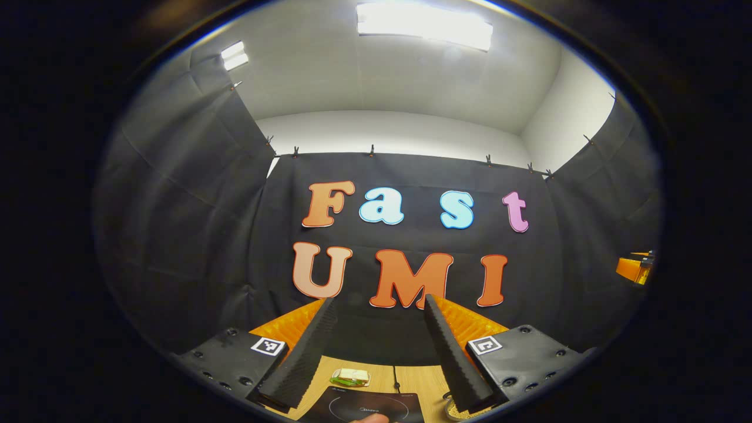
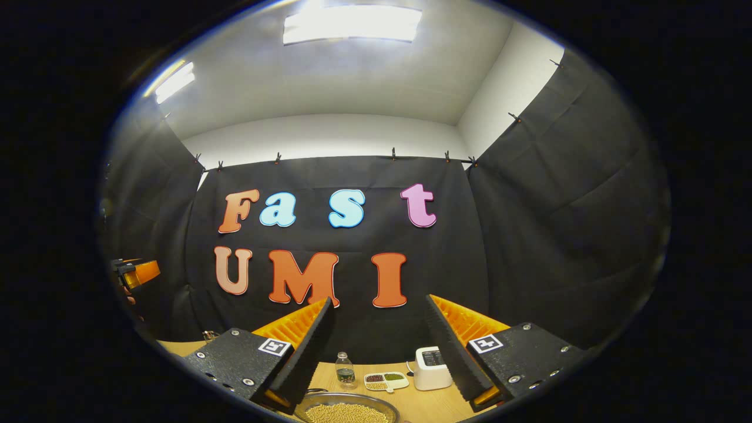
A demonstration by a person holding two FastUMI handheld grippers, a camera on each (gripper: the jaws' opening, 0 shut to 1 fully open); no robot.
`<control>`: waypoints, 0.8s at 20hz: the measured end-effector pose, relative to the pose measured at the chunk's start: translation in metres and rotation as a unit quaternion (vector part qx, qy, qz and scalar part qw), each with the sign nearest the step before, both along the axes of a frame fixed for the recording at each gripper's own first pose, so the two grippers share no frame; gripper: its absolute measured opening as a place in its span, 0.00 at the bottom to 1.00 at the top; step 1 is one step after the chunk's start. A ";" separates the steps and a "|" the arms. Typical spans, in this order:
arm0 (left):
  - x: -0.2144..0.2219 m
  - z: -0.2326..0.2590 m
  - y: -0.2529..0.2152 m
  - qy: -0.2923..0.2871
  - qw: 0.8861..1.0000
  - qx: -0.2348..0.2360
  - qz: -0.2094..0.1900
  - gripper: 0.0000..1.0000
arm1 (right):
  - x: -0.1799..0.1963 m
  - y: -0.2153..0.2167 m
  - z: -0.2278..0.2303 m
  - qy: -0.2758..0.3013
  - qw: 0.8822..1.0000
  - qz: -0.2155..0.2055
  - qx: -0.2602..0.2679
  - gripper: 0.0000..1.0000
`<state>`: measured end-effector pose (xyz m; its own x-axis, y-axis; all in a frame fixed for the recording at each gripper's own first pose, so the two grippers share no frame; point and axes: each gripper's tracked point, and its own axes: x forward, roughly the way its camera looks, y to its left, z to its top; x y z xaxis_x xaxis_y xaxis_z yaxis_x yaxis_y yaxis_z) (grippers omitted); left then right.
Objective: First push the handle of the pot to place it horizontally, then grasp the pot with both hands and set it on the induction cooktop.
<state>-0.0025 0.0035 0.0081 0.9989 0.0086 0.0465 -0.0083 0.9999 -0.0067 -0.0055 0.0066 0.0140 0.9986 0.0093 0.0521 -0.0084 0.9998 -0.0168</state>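
**Both grippers raised and spread, nothing held; pot low in frame, cooktop bare**

Left gripper [image 1: 376, 352]: its 2 fingers stand wide apart with nothing between them. It points at the booth's black back wall, tilted up, so the wooden table [image 1: 411, 376] is just a thin strip at the bottom of the left gripper view.

On that strip, between the fingers:
- induction cooktop [image 1: 370, 406], dark glass with a ring mark, cut off by the bottom edge, nothing visible on its surface
- a small clear packet [image 1: 351, 376] with something green and pale in it, lying just beyond the cooktop's far edge
- a fingertip [image 1: 371, 418] poking in at the very bottom, in front of the cooktop
- a curved rim [image 1: 451, 408] just inside the right finger's base; too little visible to say what it is

At the far right edge of the left gripper view sits an orange part [image 1: 634, 267] of the other gripper, well apart.

Right gripper [image 2: 376, 352]: also spread wide, nothing clamped, same upward tilt.

Between its fingers on the table:
- pot [image 2: 346, 410], metal rim, filled with yellowish beans, at the bottom edge nearest the camera; handle is hidden, so I can't tell its orientation
- small clear bottle [image 2: 344, 370] upright behind the pot
- a divided dish [image 2: 386, 380] with dark, green and pale contents beside the bottle
- white appliance [image 2: 430, 368] to the right of the dish, close to the right finger
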 end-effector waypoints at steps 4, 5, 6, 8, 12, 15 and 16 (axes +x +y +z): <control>-0.004 0.011 0.004 -0.019 1.000 0.001 0.007 0.98 | -0.002 0.005 -0.002 0.003 1.000 0.003 -0.002 0.95; -0.005 0.010 0.003 -0.022 1.000 -0.001 0.006 0.97 | -0.001 0.006 -0.002 0.005 1.000 0.004 -0.002 0.95; -0.006 0.012 0.002 -0.025 1.000 -0.003 0.004 0.98 | -0.001 0.006 -0.003 0.007 1.000 0.006 -0.002 0.95; -0.006 0.011 0.002 -0.030 1.000 -0.002 0.003 0.98 | -0.001 0.009 -0.007 0.013 1.000 0.008 -0.003 0.95; -0.006 0.004 -0.001 -0.025 1.000 0.008 0.001 0.97 | -0.001 0.015 -0.023 0.031 0.999 0.015 -0.006 0.95; -0.003 -0.013 -0.005 0.003 1.000 0.020 -0.001 0.98 | 0.000 0.015 -0.042 0.061 0.998 0.018 0.002 0.94; -0.003 -0.018 -0.006 0.012 1.000 0.023 -0.003 0.98 | 0.001 0.013 -0.047 0.067 0.998 0.015 -0.003 0.95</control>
<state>-0.0051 -0.0028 -0.0098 0.9997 0.0002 0.0233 -0.0011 0.9992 0.0392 -0.0048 0.0196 -0.0334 0.9958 0.0391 -0.0828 -0.0408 0.9990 -0.0188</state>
